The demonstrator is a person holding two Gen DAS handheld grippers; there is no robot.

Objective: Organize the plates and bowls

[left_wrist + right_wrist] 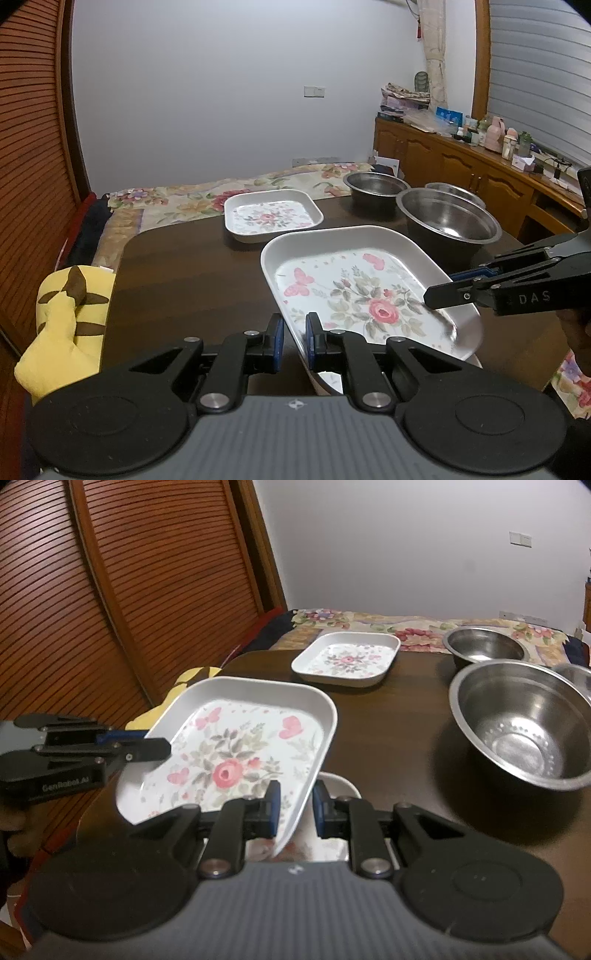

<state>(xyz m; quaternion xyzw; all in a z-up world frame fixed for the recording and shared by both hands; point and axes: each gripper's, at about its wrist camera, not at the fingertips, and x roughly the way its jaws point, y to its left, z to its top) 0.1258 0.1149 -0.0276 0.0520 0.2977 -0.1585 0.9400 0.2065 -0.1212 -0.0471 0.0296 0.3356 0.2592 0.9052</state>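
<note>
There were three floral plates: one raised plate (236, 753), one far plate (345, 659) resting on the worktop (388, 738), and a third plate (332, 834) only partly visible beneath the raised one. Three steel bowls stood to the right: a large bowl (524, 727), a rear bowl (484, 646), and a third bowl (456, 194) mostly hidden behind the large one. Two claws showed, the left claw (294, 332) and the right claw (295, 808). One yellow plush toy (68, 325) lay beside the worktop.

White floral tray (354, 291) carries pink roses, pink butterflies and grey-green leaves; the smaller square tray (272, 215) matches it. Steel bowls (448, 221) shine silver on the dark brown table (184, 266). Yellow plush toy (70, 317) has brown stripes.
</note>
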